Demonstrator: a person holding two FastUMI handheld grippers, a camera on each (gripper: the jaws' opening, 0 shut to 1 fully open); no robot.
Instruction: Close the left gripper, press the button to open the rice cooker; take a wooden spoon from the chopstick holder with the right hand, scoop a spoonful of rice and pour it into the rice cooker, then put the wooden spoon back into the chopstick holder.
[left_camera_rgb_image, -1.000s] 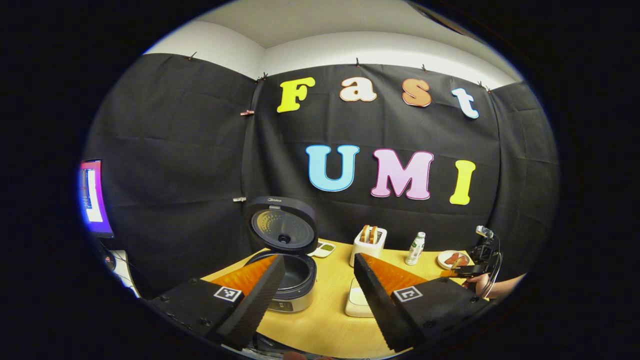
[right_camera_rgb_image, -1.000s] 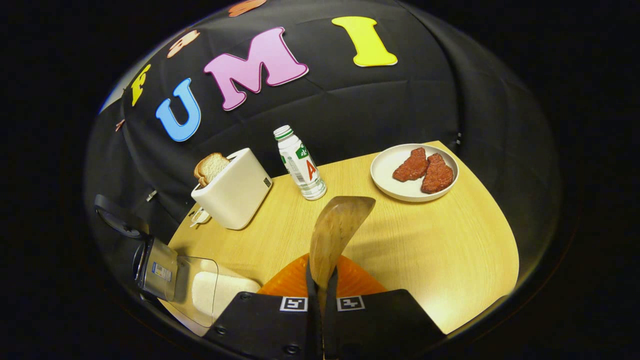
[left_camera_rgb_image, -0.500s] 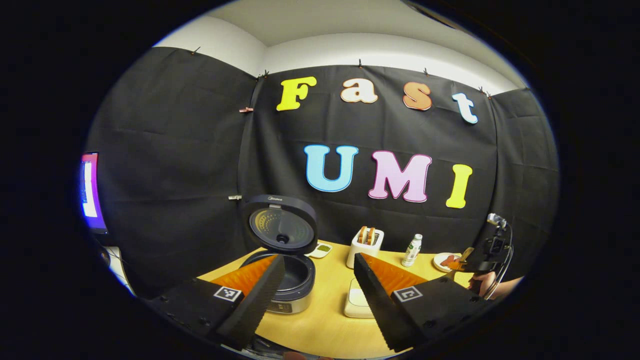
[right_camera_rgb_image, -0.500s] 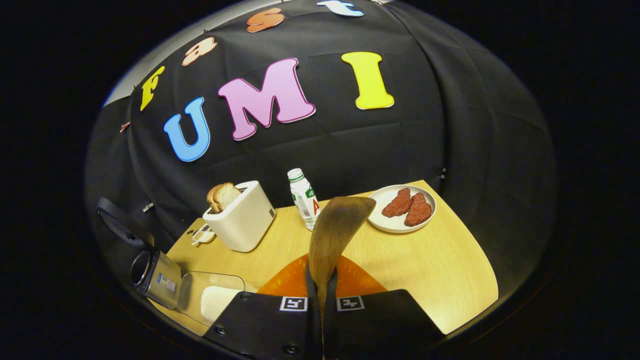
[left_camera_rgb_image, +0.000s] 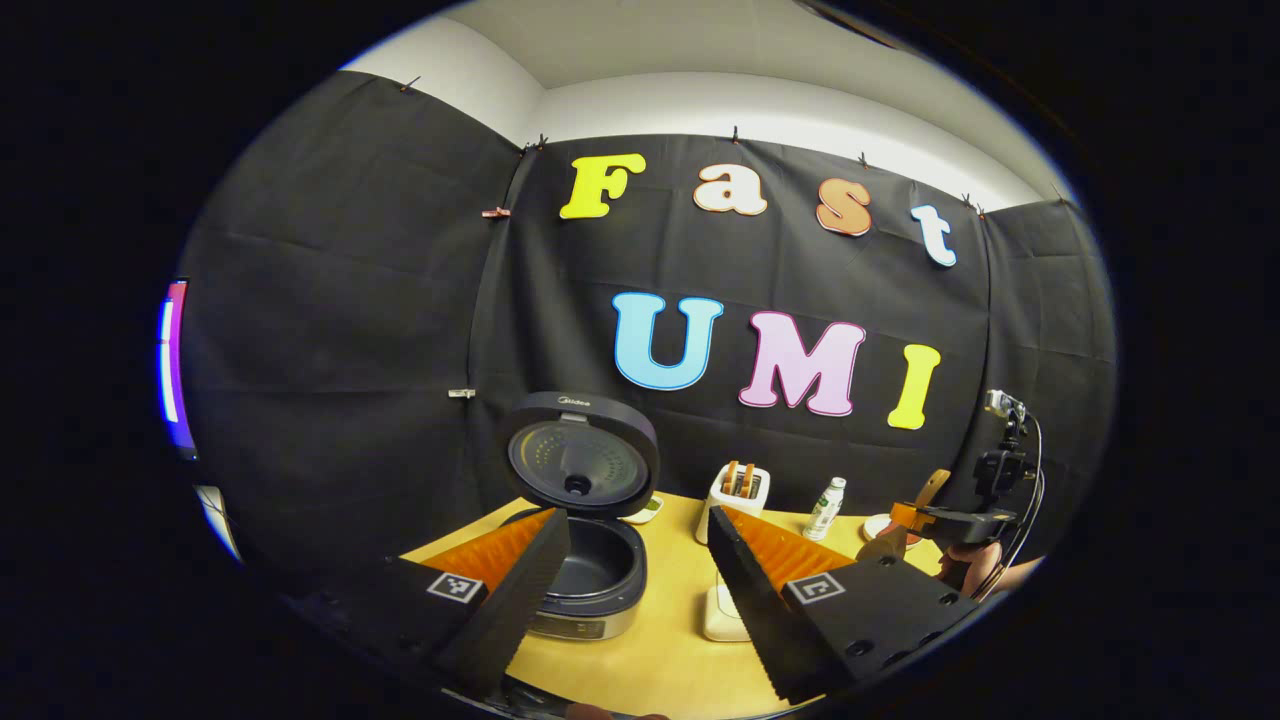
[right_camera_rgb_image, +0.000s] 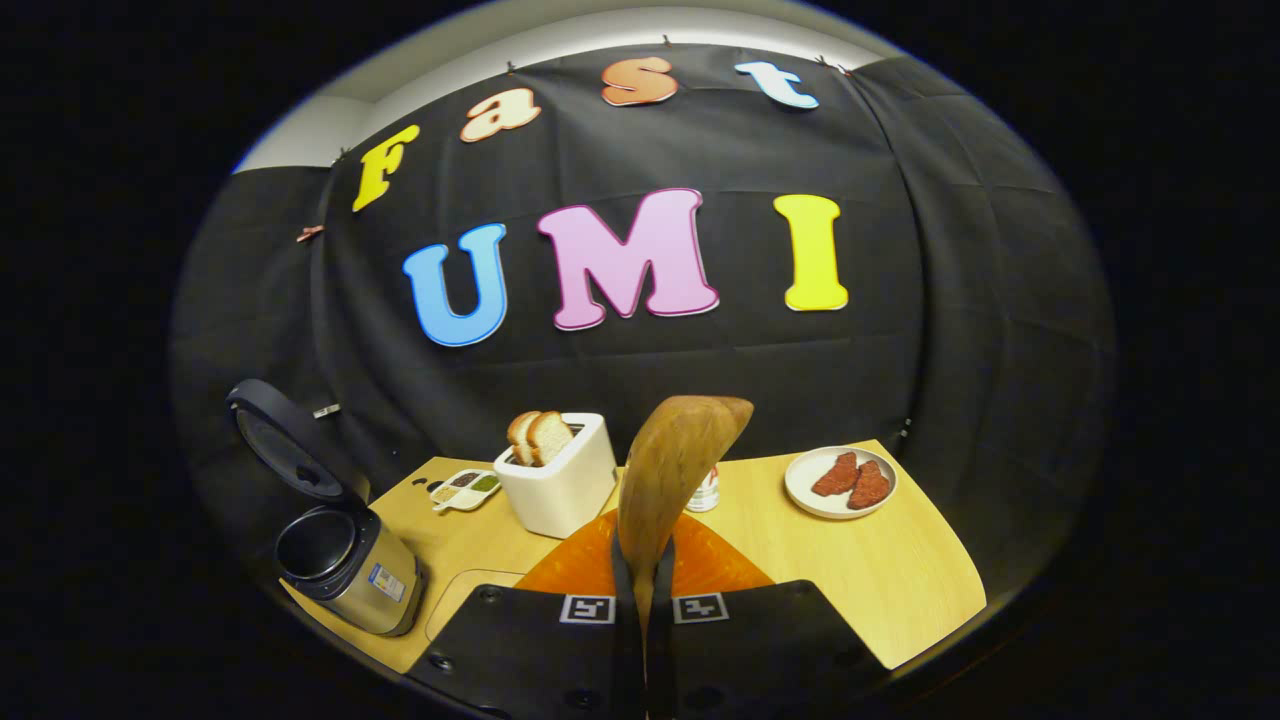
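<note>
clamping wooden spoon (right_camera_rgb_image: 672, 470) | right hand-held gripper (right_camera_rgb_image: 643, 585) pinched on handle, bowl above | left hand-held gripper (left_camera_rgb_image: 637, 545) apart

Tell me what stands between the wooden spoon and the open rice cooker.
The toaster stands beside the wooden spoon held by the right gripper, on the rice cooker side; lifted over it, nothing visible blocks the open pot.

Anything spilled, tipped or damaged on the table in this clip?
Nothing stands out. The rice cooker stands upright with its lid raised, the toaster and plate sit level, and the right tongs grip the wooden spoon cleanly.
</note>
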